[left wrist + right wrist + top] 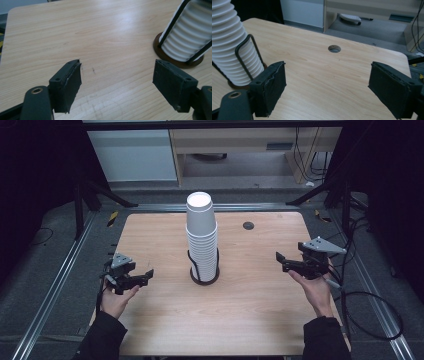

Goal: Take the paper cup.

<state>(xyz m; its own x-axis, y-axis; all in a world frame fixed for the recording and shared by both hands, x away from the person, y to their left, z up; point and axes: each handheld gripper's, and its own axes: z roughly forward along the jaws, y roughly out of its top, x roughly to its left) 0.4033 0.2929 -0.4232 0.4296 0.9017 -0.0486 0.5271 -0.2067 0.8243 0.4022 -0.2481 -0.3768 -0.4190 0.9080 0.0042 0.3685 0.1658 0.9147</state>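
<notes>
In the high view, a cup stack [201,237] stands in a wire holder [204,270] on the tabletop [250,295], between both hand-held grippers. The left hand-held gripper [117,82] gapes empty, stack ahead at right. The right hand-held gripper [327,87] also gapes empty, stack ahead at left.

Cup stack [202,237] stands in its wire holder [204,270] on the bench [250,310], between the two claws. Left claw [142,276] lies to its left, right claw [281,261] to its right, both well apart from it.
</notes>
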